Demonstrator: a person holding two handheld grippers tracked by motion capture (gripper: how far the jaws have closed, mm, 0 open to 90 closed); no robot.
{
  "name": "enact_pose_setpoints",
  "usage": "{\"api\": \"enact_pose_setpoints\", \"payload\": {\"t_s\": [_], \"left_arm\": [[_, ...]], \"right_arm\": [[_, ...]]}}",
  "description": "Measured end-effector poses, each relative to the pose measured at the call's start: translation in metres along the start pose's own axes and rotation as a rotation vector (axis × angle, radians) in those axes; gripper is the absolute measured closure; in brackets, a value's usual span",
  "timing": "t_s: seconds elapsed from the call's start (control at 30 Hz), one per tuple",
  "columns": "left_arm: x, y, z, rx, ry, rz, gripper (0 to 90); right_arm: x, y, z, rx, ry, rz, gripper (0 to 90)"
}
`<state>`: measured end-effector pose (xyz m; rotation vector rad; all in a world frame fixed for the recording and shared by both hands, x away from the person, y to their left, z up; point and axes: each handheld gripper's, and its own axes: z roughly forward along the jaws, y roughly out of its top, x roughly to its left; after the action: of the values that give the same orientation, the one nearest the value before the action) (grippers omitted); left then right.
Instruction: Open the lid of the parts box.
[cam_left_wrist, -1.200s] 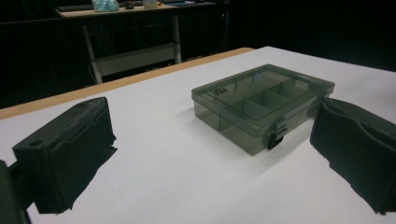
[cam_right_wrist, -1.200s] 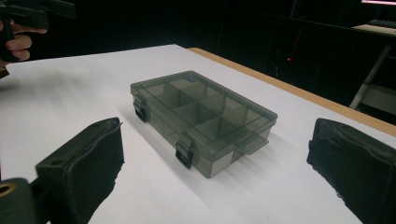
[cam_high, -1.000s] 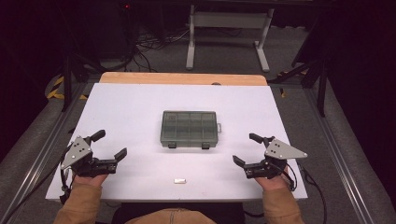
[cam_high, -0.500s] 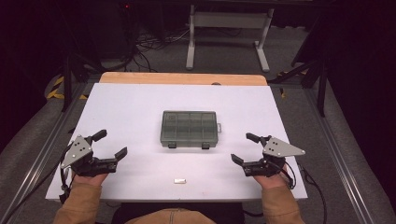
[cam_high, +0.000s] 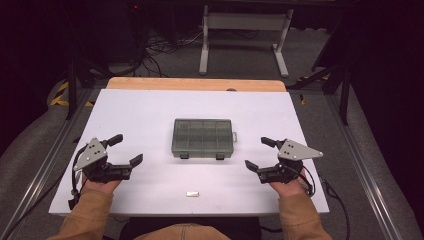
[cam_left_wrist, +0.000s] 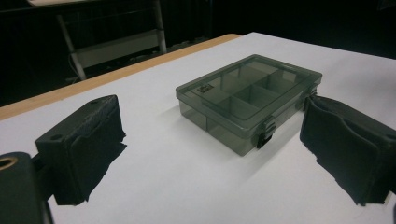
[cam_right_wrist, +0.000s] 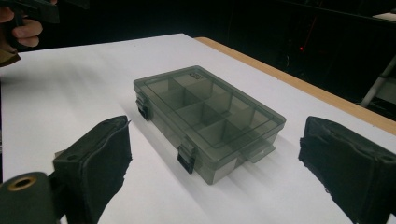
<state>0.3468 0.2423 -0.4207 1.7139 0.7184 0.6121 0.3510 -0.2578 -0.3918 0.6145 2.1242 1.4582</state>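
White tabletop (cam_high: 150, 115) carries a smoky clear compartment box (cam_high: 202, 137) at its middle, lid latched, its cells apparently bare. Both hands rest near the front edge, well apart from it. The left gripper (cam_high: 126, 150), whose jaws have just been closing slightly, gapes on nothing; the right gripper (cam_high: 259, 152) gapes too, both angled toward the box.
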Motion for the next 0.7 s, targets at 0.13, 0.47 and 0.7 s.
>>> {"api": "enact_pose_setpoints", "payload": {"t_s": [0.13,0.47,0.7], "left_arm": [[0.001,0.005,0.009,0.012,-0.021,0.004,6.9],[0.005,0.011,0.030,0.054,-0.068,-0.008,6.8],[0.004,0.016,0.044,0.077,-0.090,0.001,6.4]], "right_arm": [[-0.001,0.006,0.005,0.009,0.013,-0.014,9.4],[-0.008,0.014,0.019,0.050,0.038,-0.014,9.2],[-0.010,0.019,0.030,0.077,0.055,-0.021,10.5]]}}
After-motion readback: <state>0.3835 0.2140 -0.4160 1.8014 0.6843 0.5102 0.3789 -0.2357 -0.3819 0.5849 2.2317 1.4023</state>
